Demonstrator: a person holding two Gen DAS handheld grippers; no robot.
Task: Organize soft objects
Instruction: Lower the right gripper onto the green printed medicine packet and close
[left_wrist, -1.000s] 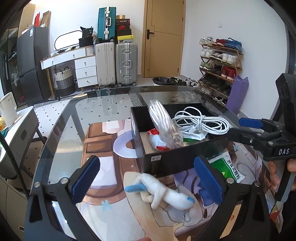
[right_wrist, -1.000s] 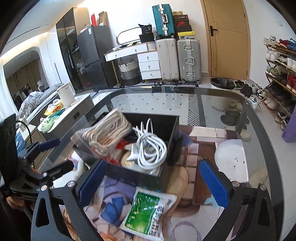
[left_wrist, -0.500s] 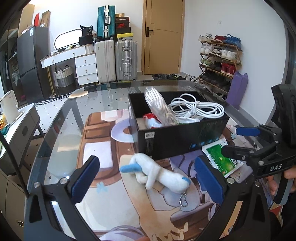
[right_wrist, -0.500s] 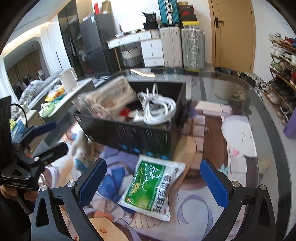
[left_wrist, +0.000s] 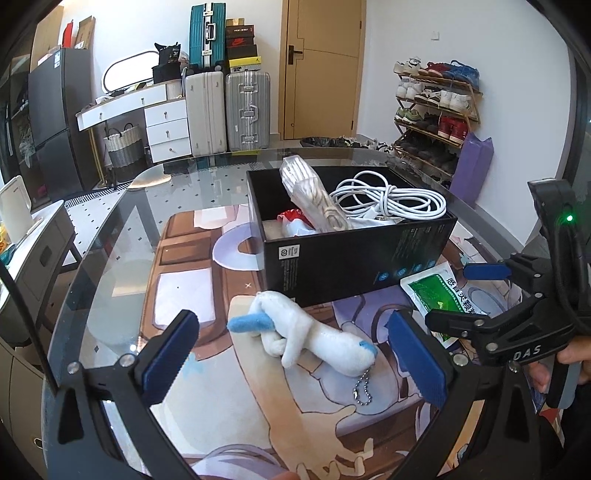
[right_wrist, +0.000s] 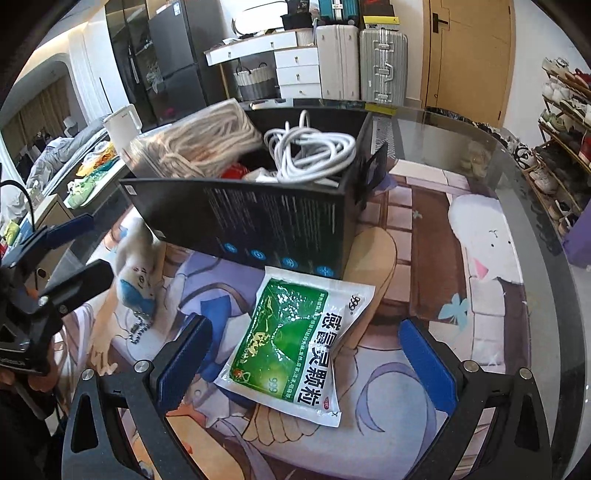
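Your left gripper (left_wrist: 295, 354) has its jaws wide apart and holds nothing; the white plush (left_wrist: 314, 332) with blue tips lies on the mat (left_wrist: 229, 406) between its pads, just in front of the black box (left_wrist: 351, 243). A bead chain (left_wrist: 360, 387) hangs off the plush's near end. Your right gripper (right_wrist: 306, 362) is likewise spread wide and empty, with the green sachet (right_wrist: 295, 343) lying flat between its pads; the sachet's far edge sits right at the foot of the box. Whether the pads touch either item cannot be told. Inside the box you have a white cable (left_wrist: 388, 199) coiled on the right, a bagged rope (left_wrist: 314, 195) leaning at the left, and something red (left_wrist: 291, 218) beneath it. Everything rests on the glass table (left_wrist: 110, 258).
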